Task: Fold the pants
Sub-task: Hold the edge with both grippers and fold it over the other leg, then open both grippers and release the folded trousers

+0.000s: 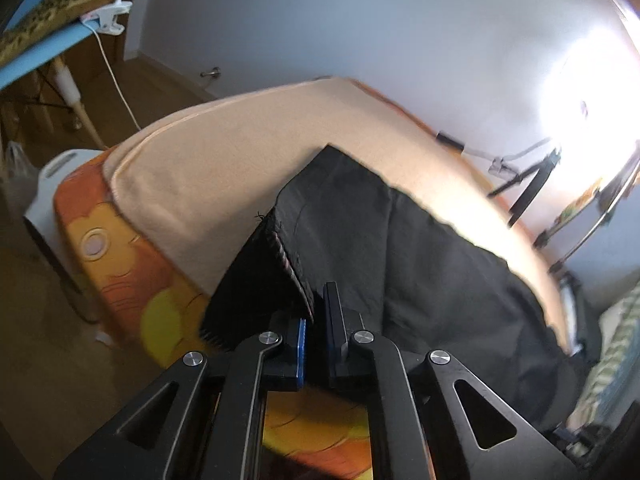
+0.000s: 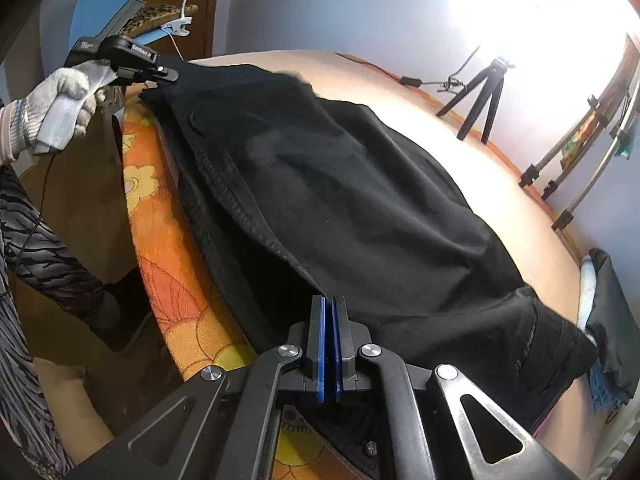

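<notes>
Black pants [image 1: 400, 248] lie across a bed covered with a beige blanket [image 1: 208, 168]. In the left wrist view my left gripper [image 1: 316, 316] is shut, and the frayed edge of one end of the pants runs in between its blue pads. The right wrist view shows the pants [image 2: 340, 184] stretched along the bed's near side. My right gripper [image 2: 328, 312] is shut on their near edge, blue pads pressed together. At the far end a gloved hand [image 2: 64, 108] holds the left gripper [image 2: 170, 74] on the pants' corner.
An orange flowered sheet [image 2: 168, 248] hangs down the bed's side. A tripod [image 2: 480, 96] stands on the far side, with a metal rack [image 2: 580, 152] at the right. A blue table [image 1: 48, 60] with a white clamp [image 1: 112, 20] is at the left.
</notes>
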Action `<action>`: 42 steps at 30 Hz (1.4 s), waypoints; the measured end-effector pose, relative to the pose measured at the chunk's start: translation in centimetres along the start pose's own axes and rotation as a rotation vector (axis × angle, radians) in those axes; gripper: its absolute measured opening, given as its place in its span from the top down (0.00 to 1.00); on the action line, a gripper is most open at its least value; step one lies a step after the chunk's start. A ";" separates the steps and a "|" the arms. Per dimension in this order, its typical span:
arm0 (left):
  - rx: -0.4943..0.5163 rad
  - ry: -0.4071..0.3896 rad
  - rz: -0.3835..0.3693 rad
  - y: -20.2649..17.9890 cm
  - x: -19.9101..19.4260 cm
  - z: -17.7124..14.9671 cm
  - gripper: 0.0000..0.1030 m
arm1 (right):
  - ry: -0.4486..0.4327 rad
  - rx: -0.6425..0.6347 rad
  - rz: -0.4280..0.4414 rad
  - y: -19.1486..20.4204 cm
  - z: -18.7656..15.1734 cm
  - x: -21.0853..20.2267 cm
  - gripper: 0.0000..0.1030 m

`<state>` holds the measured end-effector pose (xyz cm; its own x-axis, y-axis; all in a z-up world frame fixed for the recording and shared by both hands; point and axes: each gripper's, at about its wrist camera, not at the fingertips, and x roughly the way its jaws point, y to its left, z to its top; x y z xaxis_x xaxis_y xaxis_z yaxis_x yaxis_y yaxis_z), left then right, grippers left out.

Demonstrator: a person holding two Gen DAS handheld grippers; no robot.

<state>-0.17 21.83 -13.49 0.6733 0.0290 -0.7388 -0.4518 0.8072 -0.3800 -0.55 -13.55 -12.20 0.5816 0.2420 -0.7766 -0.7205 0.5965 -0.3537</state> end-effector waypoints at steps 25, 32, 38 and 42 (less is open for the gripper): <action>0.324 -0.081 -0.052 -11.2 -3.9 -0.3 0.52 | -0.112 0.272 0.061 -4.3 -3.4 -4.8 0.65; 0.610 0.071 -0.218 -21.6 -2.0 -5.9 0.48 | -0.127 0.651 -0.078 -12.7 -8.2 -7.2 0.58; 0.768 0.164 -0.323 -27.8 -1.4 -10.0 0.45 | -0.098 0.843 -0.125 -17.7 -11.7 -7.7 0.46; 0.832 0.234 -0.403 -30.5 -1.4 -12.3 0.41 | -0.080 0.925 -0.101 -19.8 -13.2 -7.1 0.42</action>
<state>5.46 -10.04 -7.71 0.5127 -0.3890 -0.7654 0.4106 0.8940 -0.1793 4.60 -37.24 -6.53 0.6745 0.1872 -0.7142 -0.0979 0.9815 0.1648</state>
